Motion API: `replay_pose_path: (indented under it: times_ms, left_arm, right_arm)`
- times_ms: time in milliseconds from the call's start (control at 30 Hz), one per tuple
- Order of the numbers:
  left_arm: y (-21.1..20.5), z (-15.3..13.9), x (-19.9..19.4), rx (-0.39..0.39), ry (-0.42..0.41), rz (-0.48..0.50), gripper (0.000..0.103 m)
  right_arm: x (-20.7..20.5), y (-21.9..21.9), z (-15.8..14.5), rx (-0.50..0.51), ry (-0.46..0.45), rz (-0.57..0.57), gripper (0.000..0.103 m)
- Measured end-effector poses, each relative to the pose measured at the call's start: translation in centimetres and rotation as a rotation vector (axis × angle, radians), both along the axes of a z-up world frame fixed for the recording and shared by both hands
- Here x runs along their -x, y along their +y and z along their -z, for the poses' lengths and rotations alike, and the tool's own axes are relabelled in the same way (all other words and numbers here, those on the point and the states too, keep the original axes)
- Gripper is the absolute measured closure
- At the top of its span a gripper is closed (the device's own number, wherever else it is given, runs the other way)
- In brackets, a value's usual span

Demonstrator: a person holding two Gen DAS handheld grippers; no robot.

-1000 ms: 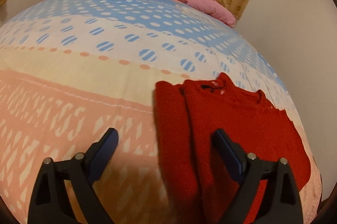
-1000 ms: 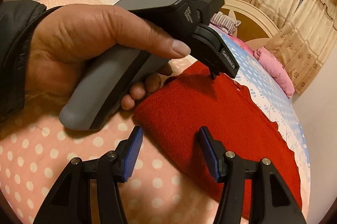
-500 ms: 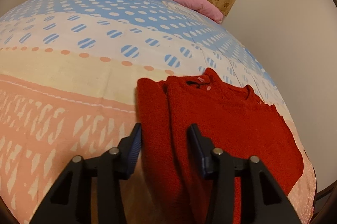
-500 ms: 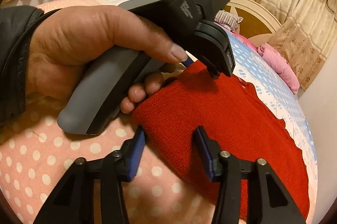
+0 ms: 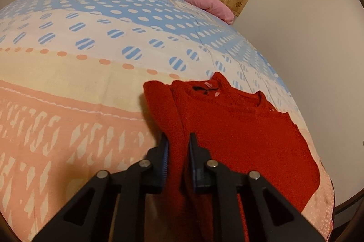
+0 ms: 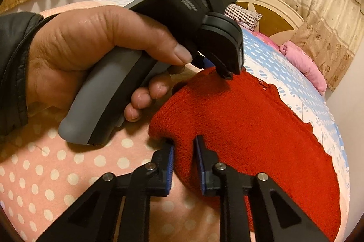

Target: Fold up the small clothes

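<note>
Sweater (image 5: 238, 128) lies near the bed's (image 5: 68, 94) edge. Left claw (image 5: 178, 151) and right claw (image 6: 183, 159) each pinch its thick edge; a thin bite could slip out when lifted.

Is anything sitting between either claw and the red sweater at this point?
Nothing visible. The left claw is closed on the red sweater along its folded side, and the right claw is closed on its near corner; only the bedspread lies beneath.

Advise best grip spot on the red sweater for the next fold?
Grip the red sweater along its folded-over sleeve edge, coming in low from the near side. That doubled edge stands proud of the bedspread; left tongs and right tongs already pinch it there.
</note>
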State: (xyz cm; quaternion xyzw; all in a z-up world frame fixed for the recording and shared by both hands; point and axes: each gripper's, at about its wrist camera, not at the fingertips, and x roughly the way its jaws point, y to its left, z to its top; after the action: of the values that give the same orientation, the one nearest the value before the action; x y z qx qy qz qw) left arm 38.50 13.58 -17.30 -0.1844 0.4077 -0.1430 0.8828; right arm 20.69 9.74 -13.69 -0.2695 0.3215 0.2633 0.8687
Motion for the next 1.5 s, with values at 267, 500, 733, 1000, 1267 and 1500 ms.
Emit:
replay_pose_path:
  times_ms: [267, 500, 733, 1000, 1267, 1500]
  left_arm:
    - [0.4, -0.7, 0.0, 0.055, 0.014, -0.024, 0.088]
    - [-0.5, -3.5, 0.4, 0.084, -0.023, -0.02, 0.089]
    - [-3.6, -6.5, 0.5, 0.079, -0.071, 0.02, 0.089]
    - [-7.8, -9.1, 0.1, 0.082, -0.108, 0.073, 0.089]
    - [-12.1, -10.3, 0.1, 0.093, -0.131, 0.141, 0.089]
    - [-15.5, -11.0, -0.3, 0.095, -0.138, 0.192, 0.089]
  right_arm:
    - [-0.3, -1.3, -1.0, -0.081, 0.003, 0.004, 0.092]
    - [0.0, -4.6, -3.3, -0.273, 0.035, 0.032, 0.093]
    - [-0.4, -8.2, -4.8, -0.402, 0.047, 0.074, 0.094]
    - [-0.8, -12.6, -6.2, -0.514, 0.04, 0.136, 0.096]
    - [-0.3, -16.8, -6.7, -0.598, 0.038, 0.202, 0.096]
    - [0.0, -20.3, -6.8, -0.648, 0.037, 0.264, 0.096]
